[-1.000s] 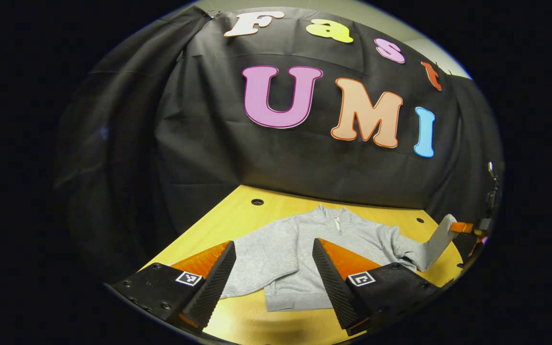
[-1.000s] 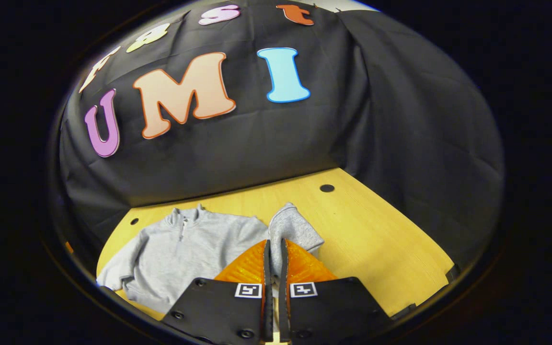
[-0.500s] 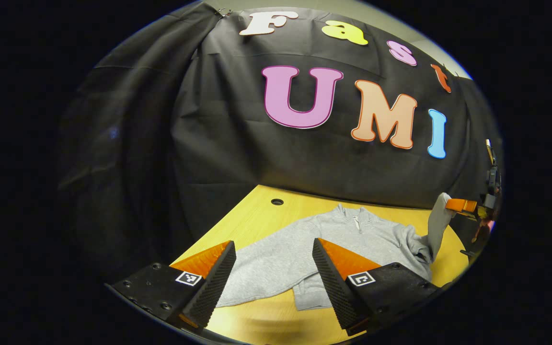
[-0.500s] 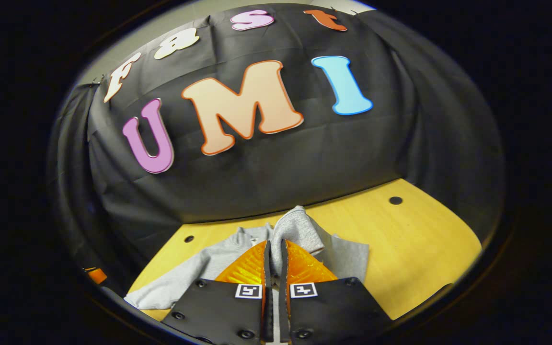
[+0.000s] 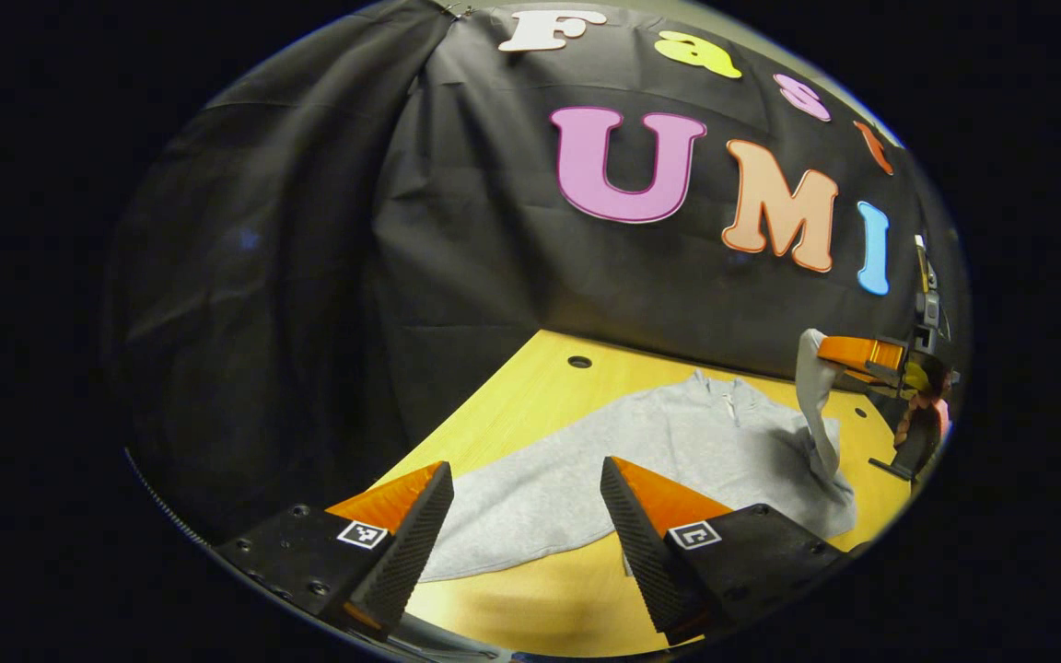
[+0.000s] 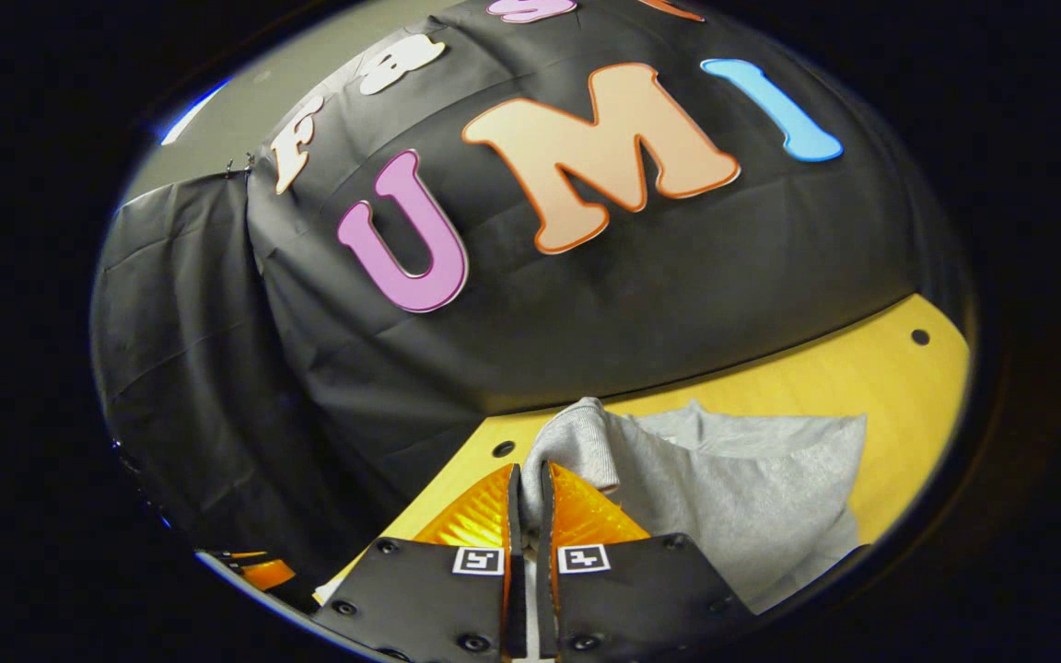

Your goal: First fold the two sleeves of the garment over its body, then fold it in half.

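Observation:
A grey zip-neck sweatshirt lies flat on the yellow table. My left gripper hovers open over the near end of its left sleeve, fingers either side and not touching it. In the left gripper view, the right gripper at the far right holds the other sleeve raised, hanging down to the shoulder. In the right gripper view, my right gripper is shut on that sleeve's cuff, held above the sweatshirt's body.
Small round holes mark the table near the black cloth wall. Bare table lies beyond the garment in the right gripper view. A bit of the left gripper shows low at the left there. A hand holds the right gripper.
The right gripper has lifted the sleeve higher and carried it leftward over the body. The left gripper has shifted toward the left sleeve's end, still open.

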### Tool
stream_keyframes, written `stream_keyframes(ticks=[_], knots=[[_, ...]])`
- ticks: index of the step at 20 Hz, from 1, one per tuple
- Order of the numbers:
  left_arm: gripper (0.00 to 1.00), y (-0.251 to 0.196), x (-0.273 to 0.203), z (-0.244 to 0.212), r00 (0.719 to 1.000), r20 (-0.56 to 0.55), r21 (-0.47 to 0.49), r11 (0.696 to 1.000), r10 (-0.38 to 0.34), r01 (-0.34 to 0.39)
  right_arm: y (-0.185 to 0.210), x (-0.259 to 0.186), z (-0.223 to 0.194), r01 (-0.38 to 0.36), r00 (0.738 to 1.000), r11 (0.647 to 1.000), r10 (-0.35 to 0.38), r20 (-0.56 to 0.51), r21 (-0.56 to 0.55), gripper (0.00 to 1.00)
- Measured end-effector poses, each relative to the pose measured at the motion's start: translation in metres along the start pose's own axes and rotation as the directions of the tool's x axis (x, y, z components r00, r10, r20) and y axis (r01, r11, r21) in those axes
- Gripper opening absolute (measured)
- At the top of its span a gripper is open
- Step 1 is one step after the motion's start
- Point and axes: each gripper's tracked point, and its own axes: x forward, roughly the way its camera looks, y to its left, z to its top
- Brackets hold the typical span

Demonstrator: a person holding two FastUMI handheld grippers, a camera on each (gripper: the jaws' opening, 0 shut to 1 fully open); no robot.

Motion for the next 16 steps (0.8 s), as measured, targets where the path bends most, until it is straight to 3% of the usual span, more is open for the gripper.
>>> stream_keyframes(ticks=[9,13,14,16], knots=[[0.95,0.051,0.008,-0.050,0.989,-0.091,-0.070,0.990,0.113,-0.119,0.009,0.080,-0.074,-0.033,0.990,0.996,0.044,-0.133,0.084,0.07],[0.94,0.081,0.013,-0.071,0.977,-0.125,-0.088,0.979,0.174,-0.186,0.003,0.095,-0.102,-0.031,0.981,0.994,0.050,-0.185,0.108,0.12],[0.95,0.088,0.015,-0.076,0.972,-0.135,-0.083,0.976,0.191,-0.203,0.000,0.095,-0.109,-0.028,0.978,0.994,0.049,-0.203,0.106,0.21],[0.94,0.098,0.021,-0.088,0.965,-0.158,-0.082,0.971,0.209,-0.223,-0.002,0.092,-0.117,-0.030,0.973,0.995,0.052,-0.224,0.100,0.21]])
